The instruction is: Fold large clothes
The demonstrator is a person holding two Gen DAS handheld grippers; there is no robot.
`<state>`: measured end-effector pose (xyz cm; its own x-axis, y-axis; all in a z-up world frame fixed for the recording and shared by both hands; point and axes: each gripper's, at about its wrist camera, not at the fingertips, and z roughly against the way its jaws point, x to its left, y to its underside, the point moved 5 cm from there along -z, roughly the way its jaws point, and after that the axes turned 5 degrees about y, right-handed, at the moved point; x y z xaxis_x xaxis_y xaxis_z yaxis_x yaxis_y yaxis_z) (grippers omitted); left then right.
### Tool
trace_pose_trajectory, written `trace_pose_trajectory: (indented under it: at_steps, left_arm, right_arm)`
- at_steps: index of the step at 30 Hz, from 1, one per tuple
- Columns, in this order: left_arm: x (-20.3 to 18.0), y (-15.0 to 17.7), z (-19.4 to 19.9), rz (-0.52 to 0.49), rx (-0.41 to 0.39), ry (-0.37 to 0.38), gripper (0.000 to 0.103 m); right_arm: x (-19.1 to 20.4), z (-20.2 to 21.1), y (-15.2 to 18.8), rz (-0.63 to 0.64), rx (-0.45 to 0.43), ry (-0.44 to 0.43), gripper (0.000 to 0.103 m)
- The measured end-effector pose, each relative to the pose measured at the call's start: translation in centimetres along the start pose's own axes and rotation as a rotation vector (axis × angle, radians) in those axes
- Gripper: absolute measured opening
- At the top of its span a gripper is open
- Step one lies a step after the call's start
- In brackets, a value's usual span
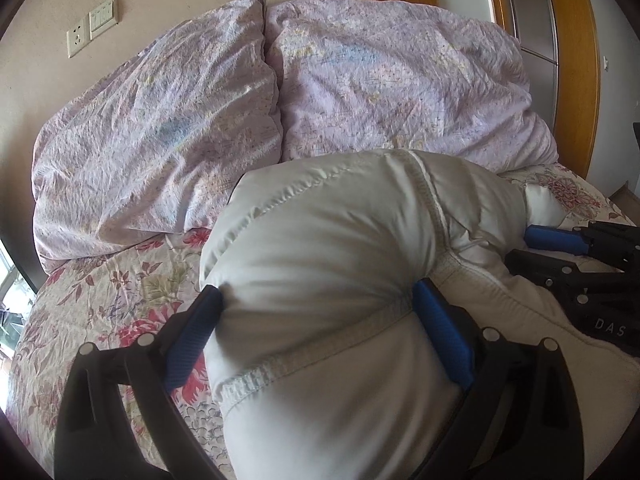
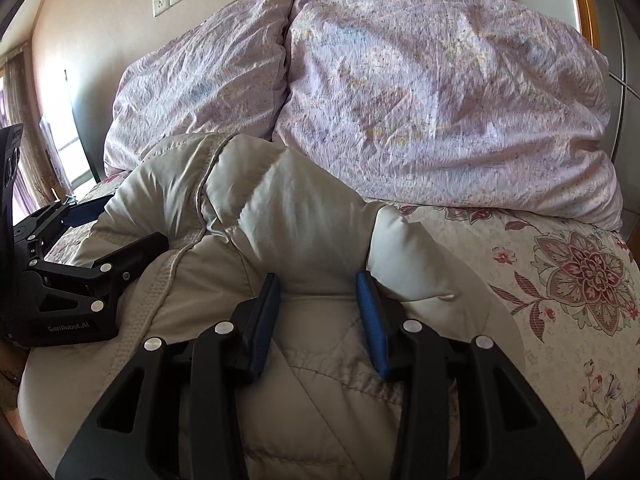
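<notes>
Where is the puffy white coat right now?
The coat lies bunched on the flowery bedspread before the purple pillows, squeezed by both the left gripper and right gripper.

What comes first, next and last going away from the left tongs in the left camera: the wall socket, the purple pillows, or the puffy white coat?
1. The puffy white padded coat, squeezed between the left tongs.
2. The crinkled purple flowery pillows, behind the coat, across the flowered bedsheet.
3. The cream wall socket, top left on the wall behind the pillows.
</notes>
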<state>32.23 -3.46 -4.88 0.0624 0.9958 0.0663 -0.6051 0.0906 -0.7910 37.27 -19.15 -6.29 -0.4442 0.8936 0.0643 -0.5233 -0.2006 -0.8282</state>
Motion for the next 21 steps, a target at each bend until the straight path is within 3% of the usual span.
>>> trace_pose_trajectory:
  at_steps: [11,16,18,21]
  left_arm:
    - [-0.3,0.1,-1.3,-0.034,0.031,-0.050,0.099]
    - [-0.1,-0.6,-0.9,-0.053,0.047,-0.051,0.099]
    - [0.2,-1.0,0.5,-0.059,0.061,-0.053,0.099]
    - [1.6,-2.4,3.2,-0.014,0.004,-0.026,0.099]
  right_arm:
    - [-0.6,-1.9,0.0,-0.025,0.062,-0.038,0.041]
    - [-0.2,-1.4,-0.5,0.003,0.094,0.015,0.042]
    - [-0.5,0.1,-1.2,-0.041,0.120,0.046,0.042]
    - [-1.5,4.2,-3.3,-0.139,-0.013,0.029,0.043]
